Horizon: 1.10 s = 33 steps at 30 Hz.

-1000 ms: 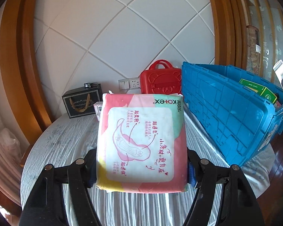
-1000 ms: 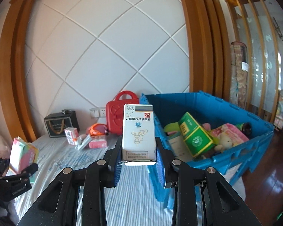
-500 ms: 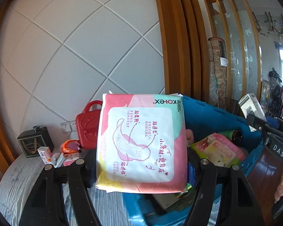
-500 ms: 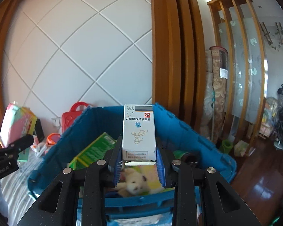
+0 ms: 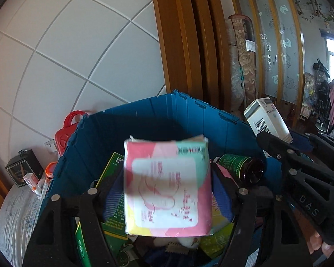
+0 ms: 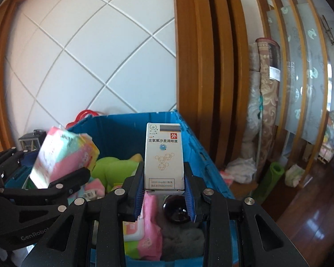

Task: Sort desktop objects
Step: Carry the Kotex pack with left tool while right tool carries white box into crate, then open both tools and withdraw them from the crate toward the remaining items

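The pink sanitary-pad pack point(image 5: 167, 189) is seen blurred and tilting between the pads of the left gripper point(image 5: 167, 191), whose jaws have just been opening; the pack appears released above the blue crate point(image 5: 144, 120). The white eye-drop box point(image 6: 163, 159) is clamped upright in the right gripper point(image 6: 163, 191), over the crate's near half. The 2 grippers are close together; release of the box is best made low, clear of the dark glass bottle point(image 6: 177, 209) beneath it. Behind, a red case point(image 5: 68, 129) stands on the table.
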### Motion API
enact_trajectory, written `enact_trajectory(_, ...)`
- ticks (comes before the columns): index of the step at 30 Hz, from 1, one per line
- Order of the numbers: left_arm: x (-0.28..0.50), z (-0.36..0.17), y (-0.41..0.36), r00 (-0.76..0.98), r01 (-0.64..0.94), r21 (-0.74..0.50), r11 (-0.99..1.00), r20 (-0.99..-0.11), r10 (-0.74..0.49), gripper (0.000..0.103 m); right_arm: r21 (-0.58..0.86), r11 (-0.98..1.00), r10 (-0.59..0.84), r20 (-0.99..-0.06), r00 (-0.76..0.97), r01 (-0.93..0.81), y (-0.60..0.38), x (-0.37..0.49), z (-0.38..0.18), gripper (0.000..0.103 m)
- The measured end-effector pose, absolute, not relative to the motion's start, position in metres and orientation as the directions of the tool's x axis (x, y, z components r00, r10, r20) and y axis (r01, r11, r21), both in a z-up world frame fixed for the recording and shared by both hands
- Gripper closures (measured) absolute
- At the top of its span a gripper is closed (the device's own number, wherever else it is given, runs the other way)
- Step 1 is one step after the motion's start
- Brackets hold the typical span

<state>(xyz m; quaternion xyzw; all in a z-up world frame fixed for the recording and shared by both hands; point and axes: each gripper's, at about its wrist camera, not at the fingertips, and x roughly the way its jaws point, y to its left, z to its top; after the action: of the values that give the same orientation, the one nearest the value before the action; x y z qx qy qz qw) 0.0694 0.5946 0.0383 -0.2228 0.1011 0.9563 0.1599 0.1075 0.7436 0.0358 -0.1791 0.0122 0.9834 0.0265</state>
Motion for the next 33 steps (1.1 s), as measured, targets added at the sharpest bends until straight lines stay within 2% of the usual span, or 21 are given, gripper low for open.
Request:
enact_trajectory(7,0.064,0.039,0.589,-0.867,-0.295,0.127,-0.947,-0.453,0.210,0.028,0.016,-1.000,0.003,-0.356,-0.934,-0.010,0.746,0.091,0.031,0.070)
enact_trajectory(8,0.064,0.039,0.588,-0.867,-0.290,0.127,-0.948,-0.454,0.205,0.027,0.019,-1.000,0.001,-0.355,-0.935,-0.008,0.746,0.090,0.031,0.066)
enact_trajectory(10,0.064,0.038,0.585,-0.868,-0.281,0.125,-0.952,-0.456,0.196,0.027,0.023,-1.000,-0.005,-0.355,-0.935,-0.003,0.747,0.090,0.031,0.048)
enact_trajectory(13,0.065,0.039,0.577,-0.871,-0.267,0.119,-0.956,-0.455,0.187,0.027,0.020,-1.000,0.003,-0.348,-0.937,-0.011,0.747,0.090,0.032,0.034)
enact_trajectory(16,0.068,0.040,0.568,-0.873,-0.256,0.110,-0.960,-0.453,0.181,0.027,0.026,-1.000,0.005,-0.340,-0.941,-0.015,0.748,0.094,0.034,0.002)
enact_trajectory(17,0.069,0.041,0.564,-0.874,-0.254,0.108,-0.961,-0.452,0.180,0.027,0.025,-0.999,0.015,-0.332,-0.943,-0.024,0.747,0.097,0.036,0.000)
enact_trajectory(24,0.084,0.053,0.524,-0.895,-0.207,0.089,-0.974,-0.420,0.152,0.026,0.036,-0.998,0.034,-0.283,-0.958,-0.046,0.737,0.114,0.053,0.000)
enact_trajectory(33,0.106,0.059,0.431,-0.913,-0.127,0.038,-0.991,-0.394,0.102,0.025,0.028,-0.999,-0.044,-0.276,-0.960,0.038,0.665,0.126,0.057,0.000)
